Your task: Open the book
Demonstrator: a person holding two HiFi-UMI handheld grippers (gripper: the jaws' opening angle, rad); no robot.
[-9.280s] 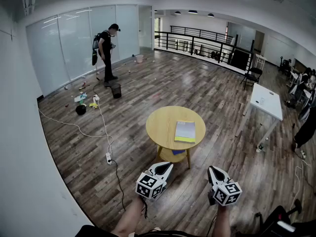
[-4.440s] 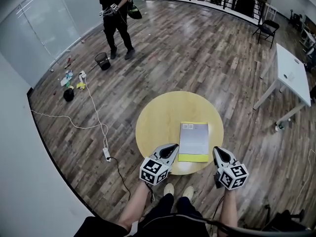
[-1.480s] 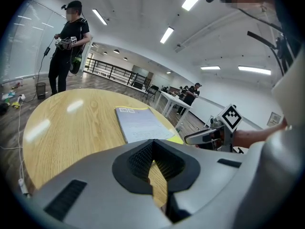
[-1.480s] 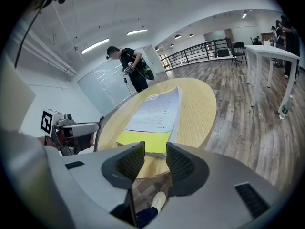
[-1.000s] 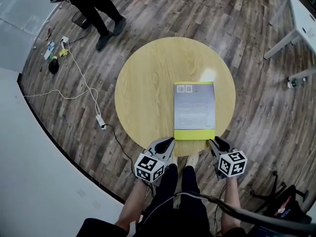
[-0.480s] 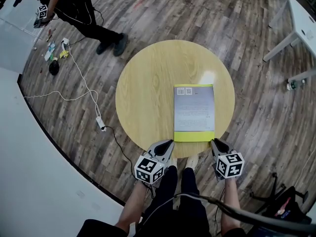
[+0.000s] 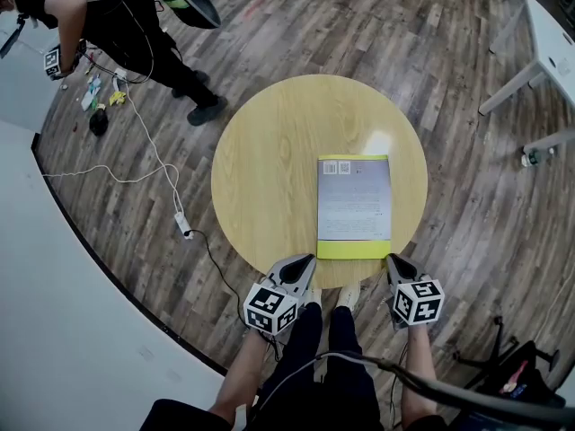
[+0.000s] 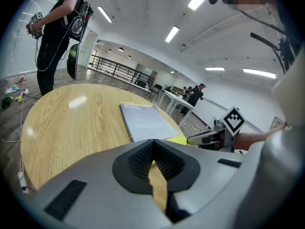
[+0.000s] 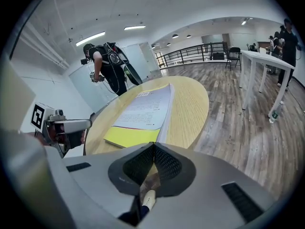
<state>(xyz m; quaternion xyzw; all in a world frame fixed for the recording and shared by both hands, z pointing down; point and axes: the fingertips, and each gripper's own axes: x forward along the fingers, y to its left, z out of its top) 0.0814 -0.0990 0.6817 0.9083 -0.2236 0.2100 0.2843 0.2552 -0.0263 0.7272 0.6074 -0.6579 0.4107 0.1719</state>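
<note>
The book (image 7: 354, 206) lies closed and flat on the round wooden worktop (image 7: 269, 178), right of its middle. Its short near edge, which carries a yellow band, sits close to the rim nearest the person holding the tools.

The left hand-held gripper (image 7: 301, 263) hangs at that near rim, to the left of the book's near left corner and apart from it. Its own view shows the two jaws pressed together at the tip with nothing between them.

The right hand-held gripper (image 7: 393, 260) points at the near right corner of the book, just beside it, but whether it touches the cover cannot be told. Its jaws have just been closing. In its own view they meet at the tip, empty, with the yellow band lying just ahead of them.

Across the wooden floor, beyond the far left of the worktop, another person (image 7: 126, 25) in dark clothes stands near a white cable (image 7: 153, 160) — well apart from the book.
</note>
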